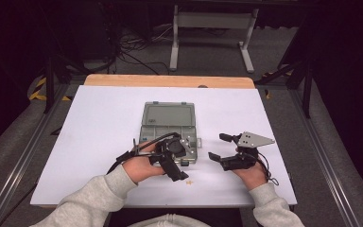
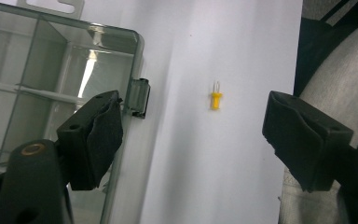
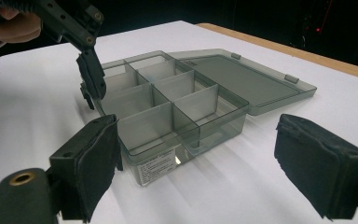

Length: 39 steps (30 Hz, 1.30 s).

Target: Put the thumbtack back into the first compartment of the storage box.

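A smoky transparent compartment box (image 1: 169,135) lies in the middle of the white tabletop (image 1: 99,123) with its lid (image 1: 167,114) folded open toward the far side. All its compartments (image 3: 168,100) look empty. A tiny yellow peg (image 2: 216,99) with two thin prongs lies on the white surface just in front of the box, also visible as the yellow peg (image 1: 189,182). My left gripper (image 1: 180,161) hovers at the box's near edge; in its own view the left gripper (image 2: 193,126) is open, with the peg lying beyond the jaws. My right gripper (image 1: 217,146) is open to the right of the box, and the right gripper (image 3: 198,144) faces the box (image 3: 168,107).
The box latch (image 2: 139,97) juts from its near corner beside my left jaw. A wooden strip (image 1: 170,81) runs along the table's far edge. Metal rails flank the table. A grey sleeve (image 2: 326,84) lies close at the table's near edge.
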{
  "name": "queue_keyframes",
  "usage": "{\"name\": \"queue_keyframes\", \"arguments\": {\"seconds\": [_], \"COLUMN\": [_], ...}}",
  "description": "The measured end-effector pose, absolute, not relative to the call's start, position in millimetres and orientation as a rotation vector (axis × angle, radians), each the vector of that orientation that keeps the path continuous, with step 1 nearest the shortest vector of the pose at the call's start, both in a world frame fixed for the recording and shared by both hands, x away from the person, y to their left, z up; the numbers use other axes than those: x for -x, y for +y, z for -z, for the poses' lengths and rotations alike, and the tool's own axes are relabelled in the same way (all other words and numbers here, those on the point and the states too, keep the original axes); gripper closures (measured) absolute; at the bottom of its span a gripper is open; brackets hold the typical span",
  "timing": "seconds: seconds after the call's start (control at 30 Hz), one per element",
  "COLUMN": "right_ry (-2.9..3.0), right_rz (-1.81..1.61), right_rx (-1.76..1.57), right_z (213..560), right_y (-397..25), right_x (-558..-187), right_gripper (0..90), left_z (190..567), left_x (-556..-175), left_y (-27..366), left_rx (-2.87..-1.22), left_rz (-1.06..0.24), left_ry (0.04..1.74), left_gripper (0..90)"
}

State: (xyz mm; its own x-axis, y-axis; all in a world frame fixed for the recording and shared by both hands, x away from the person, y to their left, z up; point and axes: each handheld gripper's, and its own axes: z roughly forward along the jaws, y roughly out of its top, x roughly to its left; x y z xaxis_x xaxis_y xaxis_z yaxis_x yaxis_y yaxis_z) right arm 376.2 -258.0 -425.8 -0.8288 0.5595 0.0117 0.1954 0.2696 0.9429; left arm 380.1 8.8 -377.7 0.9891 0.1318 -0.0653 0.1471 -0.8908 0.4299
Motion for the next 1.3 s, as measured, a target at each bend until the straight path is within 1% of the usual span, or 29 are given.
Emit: {"name": "queue_keyframes", "arguments": {"seconds": [0.37, 0.97, 1.13, 1.3], "right_ry": [2.221, 2.222, 2.222, 2.223], "right_rz": [-1.579, -1.577, -1.578, -1.575], "right_rx": [-0.692, -0.689, -0.686, -0.686], "right_z": [426, 426, 426, 426], "right_y": [-258, -258, -258, -258], "right_x": [-376, -376, -376, -376], "right_gripper": [14.2, 14.2, 14.2, 14.2], "left_z": [390, 414, 418, 424], "left_x": [-374, -371, -371, -370], "left_y": [-2, -16, -18, -20], "left_rx": [-2.714, -2.76, -2.772, -2.783], "left_rz": [0.076, 0.118, 0.139, 0.154], "left_ry": [0.158, 0.138, 0.122, 0.132], "left_gripper": [21.8, 23.3, 27.5, 28.8]}}
